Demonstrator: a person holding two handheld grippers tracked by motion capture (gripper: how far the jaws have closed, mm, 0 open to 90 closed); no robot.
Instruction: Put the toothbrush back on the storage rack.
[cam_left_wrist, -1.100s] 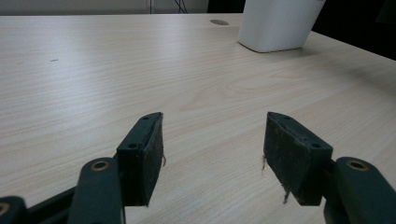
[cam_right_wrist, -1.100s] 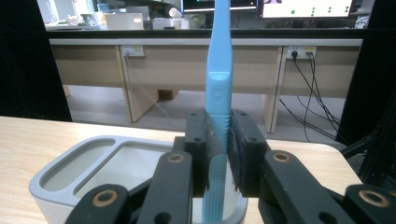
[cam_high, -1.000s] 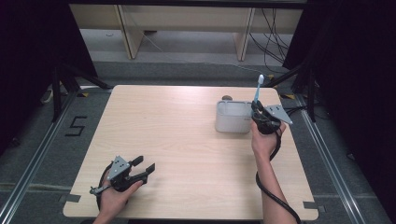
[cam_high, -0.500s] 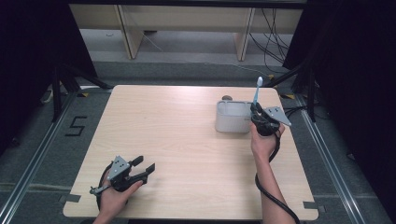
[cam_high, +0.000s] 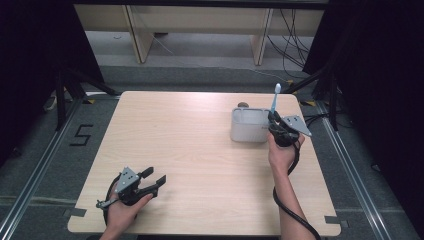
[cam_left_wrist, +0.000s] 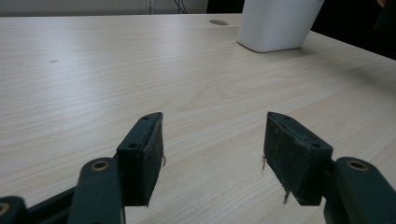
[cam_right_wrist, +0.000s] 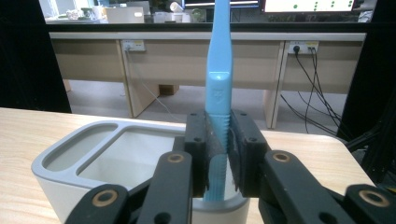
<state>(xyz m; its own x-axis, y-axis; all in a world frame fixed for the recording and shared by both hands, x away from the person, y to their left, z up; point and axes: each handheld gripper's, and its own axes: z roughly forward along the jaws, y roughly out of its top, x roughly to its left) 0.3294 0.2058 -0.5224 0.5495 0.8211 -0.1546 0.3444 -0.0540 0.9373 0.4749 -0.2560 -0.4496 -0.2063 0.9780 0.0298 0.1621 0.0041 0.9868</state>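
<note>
At the far right of the table (cam_high: 200, 150), I hold my right gripper (cam_high: 276, 126) clamped on a blue toothbrush (cam_right_wrist: 219, 93), its jaws pressed against the ridged part of the handle. The brush stands upright, bristle end up, and its lower end reaches down inside the rim of the white holder (cam_right_wrist: 93, 154), over the larger of the two compartments. I cannot tell whether the tip already rests on the bottom. In the high view the toothbrush (cam_high: 274, 100) rises above the holder (cam_high: 249, 125), just beside its right edge.

My left gripper (cam_high: 150, 182) lies low near the front left corner, jaws spread wide with nothing between them, well apart from the holder. In its own view the pads (cam_left_wrist: 147, 154) frame bare wood, and the holder (cam_left_wrist: 278, 23) stands far off.

I judge the job to be nearly finished: the brush is lined up and partly in. What is left is to lower it fully, let go and pull my hand clear without tipping the holder.
</note>
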